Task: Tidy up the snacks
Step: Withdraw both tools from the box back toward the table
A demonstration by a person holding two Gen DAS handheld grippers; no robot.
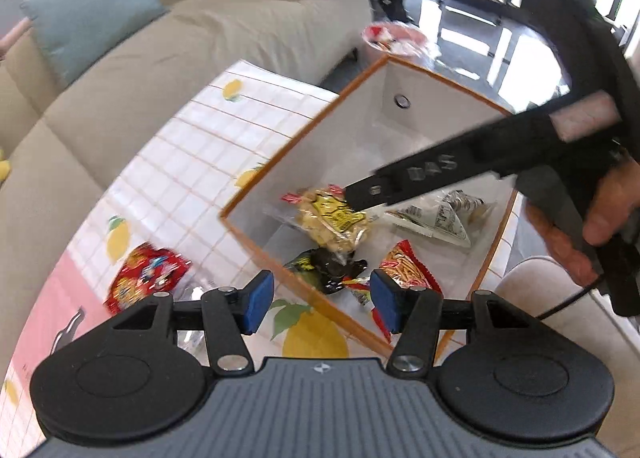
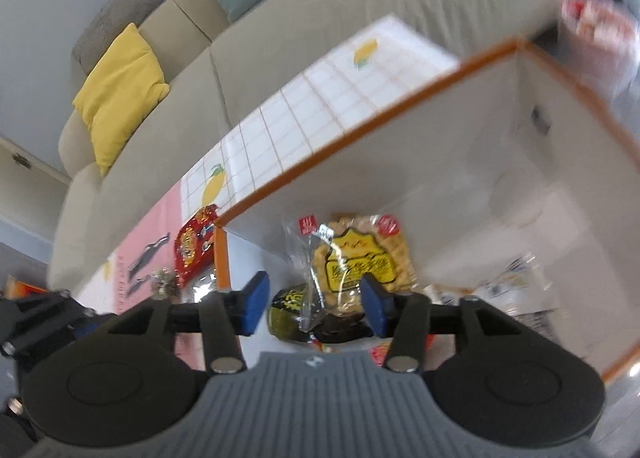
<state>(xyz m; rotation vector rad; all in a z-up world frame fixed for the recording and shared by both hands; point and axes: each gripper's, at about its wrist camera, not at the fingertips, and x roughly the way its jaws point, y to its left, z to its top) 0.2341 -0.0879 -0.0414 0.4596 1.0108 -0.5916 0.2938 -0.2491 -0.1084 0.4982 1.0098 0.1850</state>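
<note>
A white box with an orange rim (image 1: 280,154) (image 2: 360,126) stands on the lemon-print tablecloth. Inside lie a yellow cracker pack (image 1: 332,218) (image 2: 360,258), a dark green-black packet (image 1: 328,266) (image 2: 296,306), a red stick-snack packet (image 1: 404,270) and a white triangular packet (image 1: 440,218). A red snack bag (image 1: 148,278) (image 2: 196,246) lies on the cloth left of the box. My left gripper (image 1: 322,304) is open and empty above the box's near corner. My right gripper (image 2: 314,304) is open inside the box just above the cracker pack; it shows in the left wrist view (image 1: 360,198).
A beige sofa (image 1: 160,58) with a teal cushion (image 1: 92,10) and a yellow cushion (image 2: 120,90) runs behind the table. A red-and-white packet (image 1: 394,38) sits beyond the box's far corner. Small foil-wrapped items (image 2: 164,278) lie near the red bag.
</note>
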